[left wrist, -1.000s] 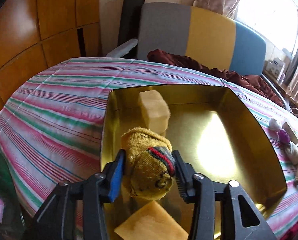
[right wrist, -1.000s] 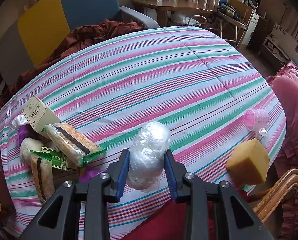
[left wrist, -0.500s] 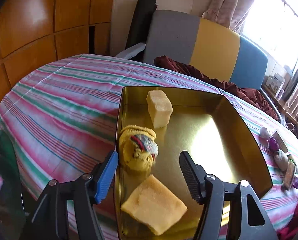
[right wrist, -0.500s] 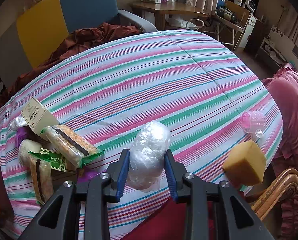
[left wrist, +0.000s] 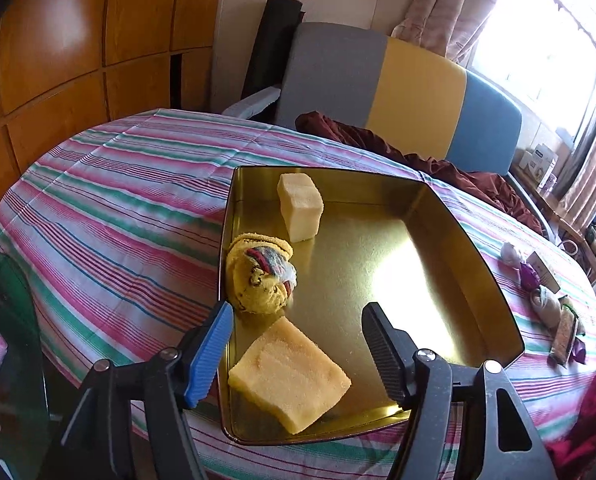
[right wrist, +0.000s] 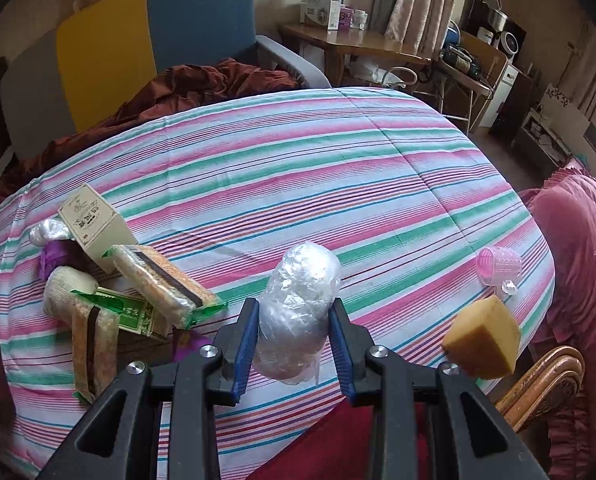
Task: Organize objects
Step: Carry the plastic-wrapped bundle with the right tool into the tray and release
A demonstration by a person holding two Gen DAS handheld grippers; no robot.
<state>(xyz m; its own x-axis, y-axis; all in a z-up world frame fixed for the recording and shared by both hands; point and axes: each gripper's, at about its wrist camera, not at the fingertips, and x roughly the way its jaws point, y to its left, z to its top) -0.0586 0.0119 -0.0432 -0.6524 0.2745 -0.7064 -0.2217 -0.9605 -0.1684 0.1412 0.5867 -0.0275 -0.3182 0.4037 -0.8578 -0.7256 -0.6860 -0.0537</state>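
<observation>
A gold metal tray [left wrist: 477, 264] lies on the striped tablecloth. In it are a rolled yellow sock [left wrist: 260, 276], a pale foam block [left wrist: 299, 206] behind it and a flat yellow sponge [left wrist: 288, 378] in front. My left gripper [left wrist: 296, 346] is open and empty, above the tray's near edge over the flat sponge. My right gripper [right wrist: 294, 338] is shut on a clear plastic-wrapped bundle [right wrist: 298, 312] and holds it above the table.
A pile of packets and a small box [right wrist: 94, 222] lies at the table's left in the right wrist view. An orange sponge cube [right wrist: 483, 338] and a pink plastic cup [right wrist: 499, 266] sit near the right edge. A striped armchair [left wrist: 377, 80] stands behind the table.
My left gripper opened and let the yellow sock go into the tray, then drew back and up. My right gripper kept hold of the plastic bundle and barely moved.
</observation>
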